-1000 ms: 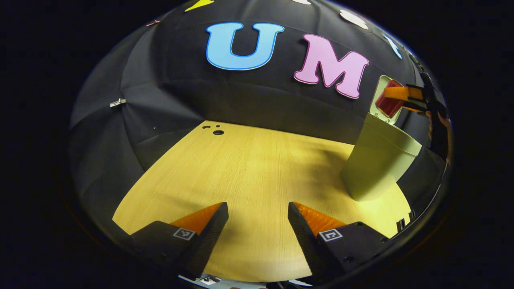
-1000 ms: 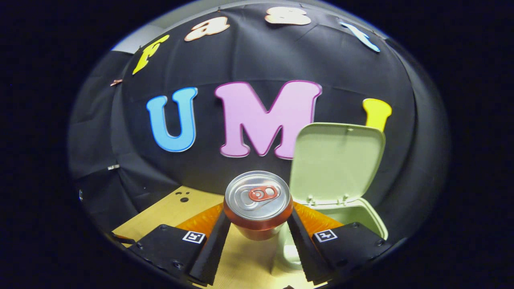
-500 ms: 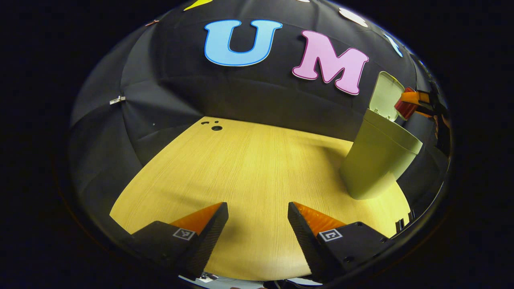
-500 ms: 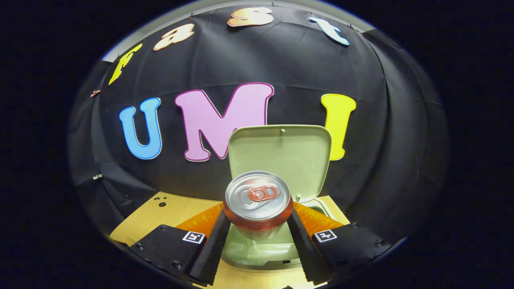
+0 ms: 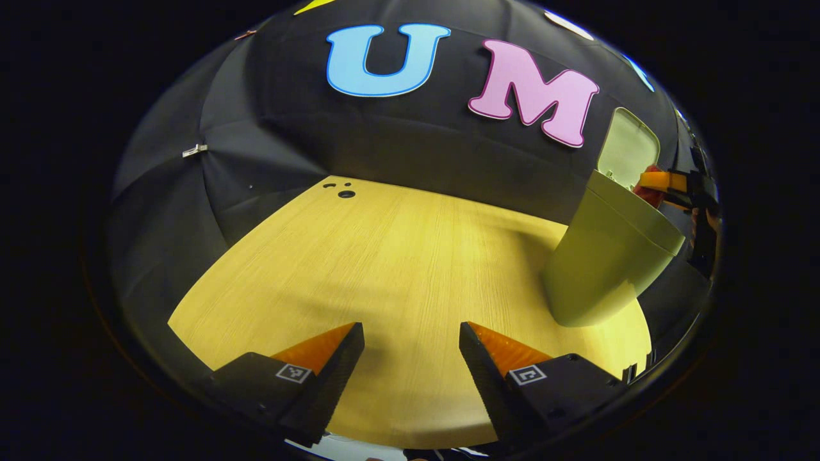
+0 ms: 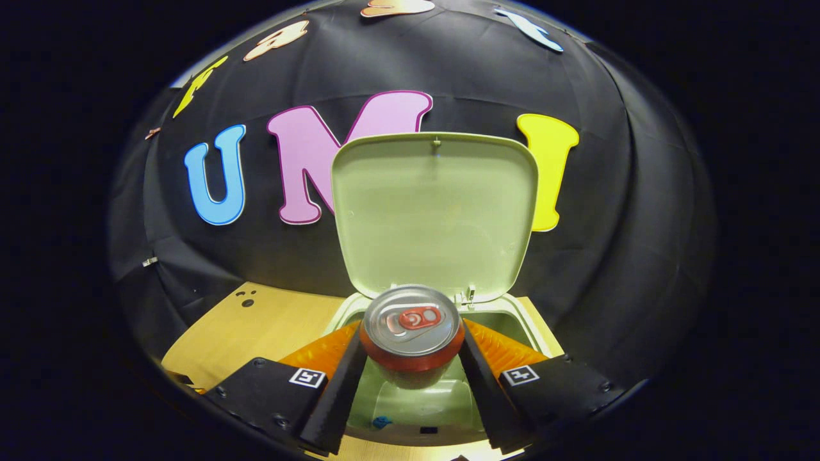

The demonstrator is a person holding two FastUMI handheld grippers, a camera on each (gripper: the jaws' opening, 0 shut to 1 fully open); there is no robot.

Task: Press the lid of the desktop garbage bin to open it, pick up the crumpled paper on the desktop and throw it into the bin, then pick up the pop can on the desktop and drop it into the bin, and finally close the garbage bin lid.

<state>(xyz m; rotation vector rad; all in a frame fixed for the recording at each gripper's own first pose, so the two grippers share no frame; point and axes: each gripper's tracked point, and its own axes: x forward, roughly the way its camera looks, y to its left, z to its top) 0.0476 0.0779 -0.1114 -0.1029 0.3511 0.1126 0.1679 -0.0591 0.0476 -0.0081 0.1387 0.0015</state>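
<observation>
The pale green bin (image 6: 532, 320) stands with its lid (image 6: 435, 211) swung upright toward the wall. My right gripper (image 6: 413, 362) is shut on the red pop can (image 6: 413, 330), held upright directly above the bin's open mouth. In the left gripper view the bin (image 5: 605, 256) is at the far right of the table with its lid (image 5: 631, 150) up, and the right gripper (image 5: 669, 184) holds the can (image 5: 648, 192) just over the rim. My left gripper (image 5: 410, 358) hovers open over bare wood, well left of the bin.
The wooden table (image 5: 384, 269) stretches from the left gripper to the black cloth wall. Small dark holes (image 5: 346, 193) mark its far left corner. A small blue speck (image 6: 381, 421) lies inside the bin.
The right gripper carried the can from beside the bin to over its opening and lower toward the rim. The left gripper barely shifted and stays open.
</observation>
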